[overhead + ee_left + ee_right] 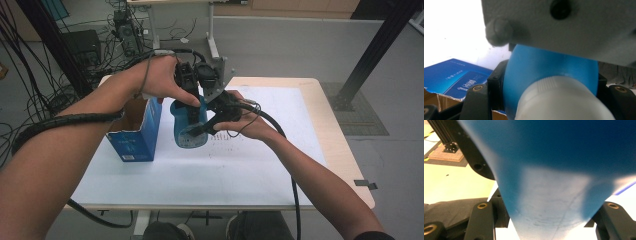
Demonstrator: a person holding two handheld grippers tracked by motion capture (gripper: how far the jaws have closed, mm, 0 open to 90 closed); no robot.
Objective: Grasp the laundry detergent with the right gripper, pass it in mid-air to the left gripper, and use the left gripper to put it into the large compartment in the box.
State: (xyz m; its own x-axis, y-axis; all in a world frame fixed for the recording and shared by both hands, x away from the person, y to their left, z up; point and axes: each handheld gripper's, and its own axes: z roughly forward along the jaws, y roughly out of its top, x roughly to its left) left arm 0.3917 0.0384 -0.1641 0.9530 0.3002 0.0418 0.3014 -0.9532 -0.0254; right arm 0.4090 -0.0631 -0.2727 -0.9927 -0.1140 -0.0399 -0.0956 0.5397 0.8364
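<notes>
A blue plastic bottle (pixel 189 126) with a white cap (pixel 564 100) is upright over the white sheet, right of the open blue carton (pixel 135 131). My left gripper (pixel 193 100) comes down from above and is shut on the bottle's shoulder (pixel 544 65) just below the cap. My right gripper (pixel 202 129) reaches in from the right and is shut on the bottle's lower body (pixel 554 202), where a pale label shows. I cannot tell whether the bottle's base touches the table.
The carton (pixel 454 77) has its top flaps open and stands at the table's left. A white sheet (pixel 260 165) covers most of the wooden table (pixel 332 135). A grey plate (pixel 574 27) on the other gripper hangs close above the bottle. Cables and a black frame post (pixel 370 55) stand beyond.
</notes>
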